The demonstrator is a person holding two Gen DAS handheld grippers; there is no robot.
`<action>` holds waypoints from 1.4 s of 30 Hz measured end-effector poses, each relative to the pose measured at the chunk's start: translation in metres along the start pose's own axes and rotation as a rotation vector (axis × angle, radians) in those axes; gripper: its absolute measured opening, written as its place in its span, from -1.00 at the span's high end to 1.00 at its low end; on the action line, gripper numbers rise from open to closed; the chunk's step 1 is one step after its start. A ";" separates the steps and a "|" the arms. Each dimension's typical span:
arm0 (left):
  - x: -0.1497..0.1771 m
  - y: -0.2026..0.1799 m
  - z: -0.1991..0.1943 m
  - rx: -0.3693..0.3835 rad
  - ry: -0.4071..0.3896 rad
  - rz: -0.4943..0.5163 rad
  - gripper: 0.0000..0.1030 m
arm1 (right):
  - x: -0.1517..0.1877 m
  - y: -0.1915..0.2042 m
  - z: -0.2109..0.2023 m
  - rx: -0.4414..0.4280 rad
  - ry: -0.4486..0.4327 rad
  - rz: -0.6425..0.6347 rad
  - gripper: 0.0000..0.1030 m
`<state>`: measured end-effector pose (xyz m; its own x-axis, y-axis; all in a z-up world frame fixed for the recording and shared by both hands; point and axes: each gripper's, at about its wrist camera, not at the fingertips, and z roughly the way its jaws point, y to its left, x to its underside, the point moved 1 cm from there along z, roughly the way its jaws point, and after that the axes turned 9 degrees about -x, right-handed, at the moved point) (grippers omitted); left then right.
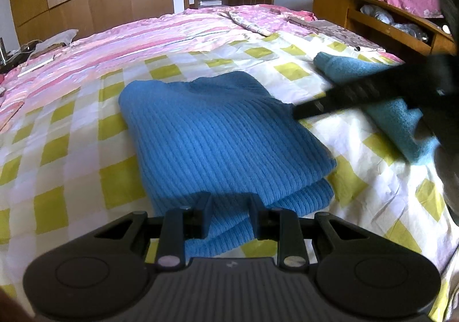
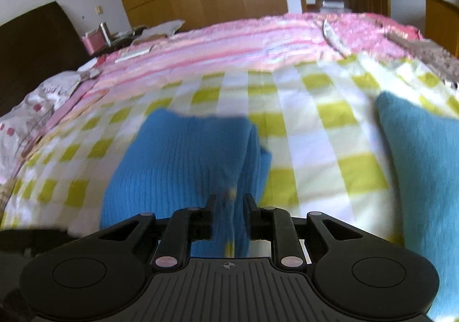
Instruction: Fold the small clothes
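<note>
I had the blue ribbed knit garment [image 1: 218, 132] lying folded on the yellow-and-white checked bed sheet [image 1: 74, 167], with its doubled edge nearest me. In the left wrist view, my left gripper [image 1: 229, 214] sat at six o'clock of that garment, its fingers [image 1: 204, 214] set narrow with the thick folded edge pinched between them. In the right wrist view, my right gripper [image 2: 229, 214] hung at six o'clock of the same blue garment [image 2: 186, 167]; its fingers [image 2: 210, 216] stood narrowly apart, a fold of the knit ran up between them, and through the blur I could not tell whether the pads pressed on it. A teal fuzzy folded cloth [image 2: 424, 167] lay at three o'clock of the garment, well apart from it. A pink striped quilt [image 1: 137, 35] covered the bed at twelve o'clock.
</note>
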<state>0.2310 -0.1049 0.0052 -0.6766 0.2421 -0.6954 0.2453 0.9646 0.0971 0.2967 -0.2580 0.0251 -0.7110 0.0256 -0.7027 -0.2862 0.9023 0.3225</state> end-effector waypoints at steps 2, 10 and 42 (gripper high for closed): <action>-0.001 0.000 0.001 0.000 0.002 0.002 0.37 | -0.012 0.001 0.008 0.001 -0.017 0.002 0.61; -0.002 -0.001 0.006 0.006 0.007 0.000 0.37 | -0.039 0.014 0.057 -0.007 0.015 -0.044 0.61; -0.015 0.037 0.000 -0.008 -0.034 -0.105 0.28 | -0.011 -0.018 0.023 0.065 -0.015 0.078 0.50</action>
<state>0.2500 -0.0724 0.0190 -0.6743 0.1356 -0.7259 0.1686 0.9853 0.0274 0.3242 -0.2647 0.0121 -0.7196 0.1031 -0.6867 -0.1878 0.9232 0.3354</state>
